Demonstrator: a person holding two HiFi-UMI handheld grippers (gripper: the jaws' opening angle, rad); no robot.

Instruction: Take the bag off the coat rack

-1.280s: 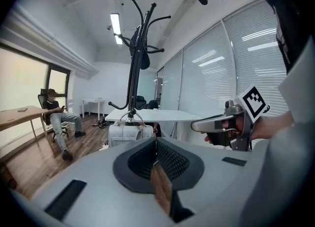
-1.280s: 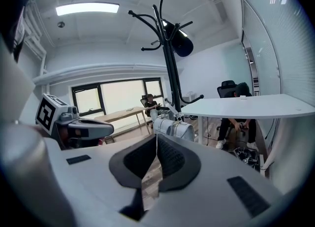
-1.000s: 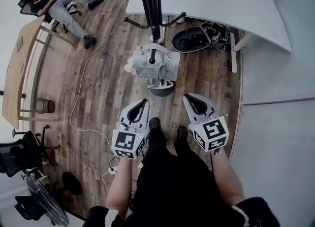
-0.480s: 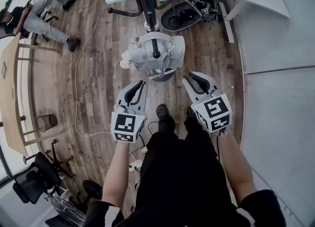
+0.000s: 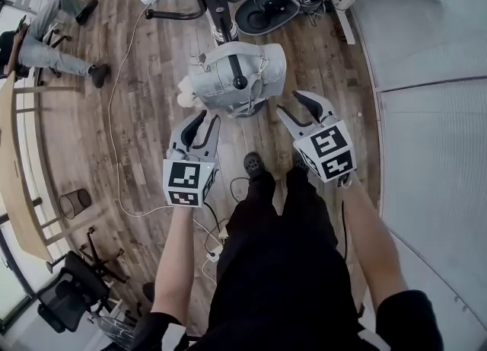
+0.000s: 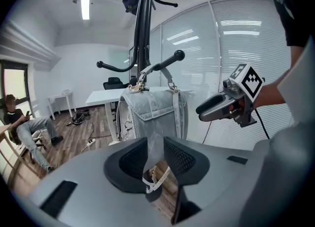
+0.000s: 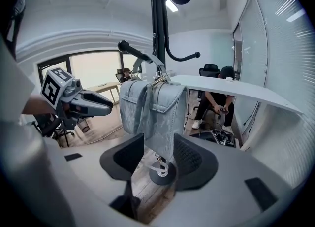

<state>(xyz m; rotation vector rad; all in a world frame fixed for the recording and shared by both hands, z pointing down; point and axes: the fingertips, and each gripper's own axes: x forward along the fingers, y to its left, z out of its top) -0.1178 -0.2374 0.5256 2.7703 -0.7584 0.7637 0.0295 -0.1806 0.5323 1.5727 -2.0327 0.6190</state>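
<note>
In the head view, the grey bag (image 5: 228, 75) hangs on a hook of the black coat rack (image 5: 215, 3), in the upper middle of the frame. The left gripper (image 5: 208, 119) and the right gripper (image 5: 293, 104) point at the bag from below, near it but not touching.

In the left gripper view, the jaws are a little apart and opening. The bag (image 6: 155, 115) shows in the gap, but the pads do not press it.

In the right gripper view, the jaws stand wider and are also opening. The bag (image 7: 155, 104) hangs at the centre, beyond them, held by nothing.
</note>
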